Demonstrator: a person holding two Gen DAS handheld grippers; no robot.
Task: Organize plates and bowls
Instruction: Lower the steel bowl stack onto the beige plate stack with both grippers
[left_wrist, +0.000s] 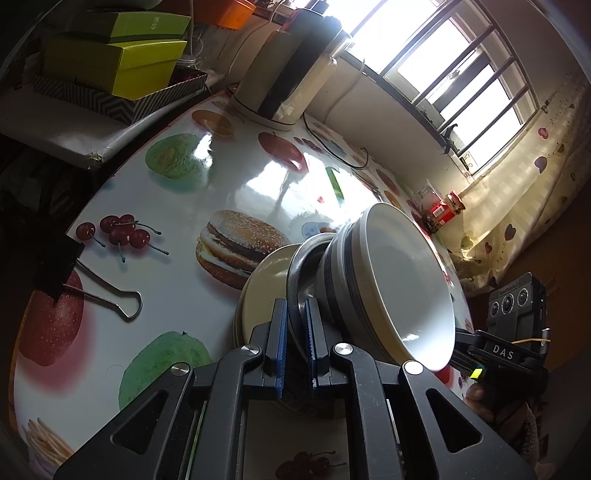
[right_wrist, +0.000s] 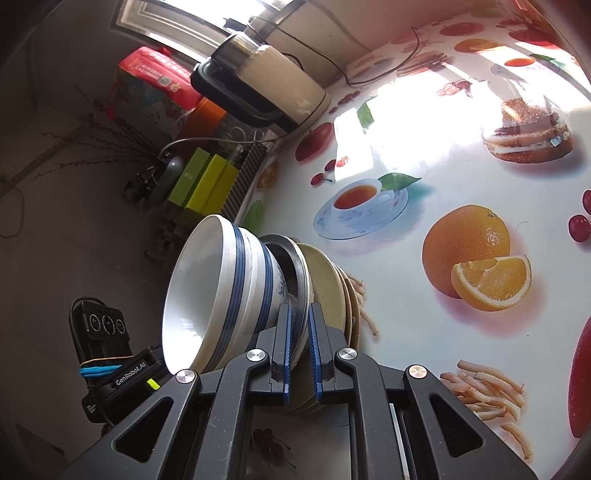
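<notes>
Gripping: left tool (left_wrist: 295, 325) and right tool (right_wrist: 300, 328) clamp metal dish (right_wrist: 295, 266) rim.
Stack: bowls (left_wrist: 399, 277) on metal dish, plates (right_wrist: 332, 284) beneath, on table (left_wrist: 221, 177).

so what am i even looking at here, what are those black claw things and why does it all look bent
The black claws are hand-held grippers: a person carries one in each hand. Each has a wide-angle camera looking along its two fingers, which bends the picture.

One picture is from the left gripper, the other from the right gripper. Each also shows the other gripper at its edge.

Both are shut on the rim of a metal dish, from opposite sides. In that dish sit stacked blue-banded bowls; beneath it is a pile of pale plates.

All this is on a table whose glossy cover has printed fruit and burgers. A kettle and a binder clip are there too.
</notes>
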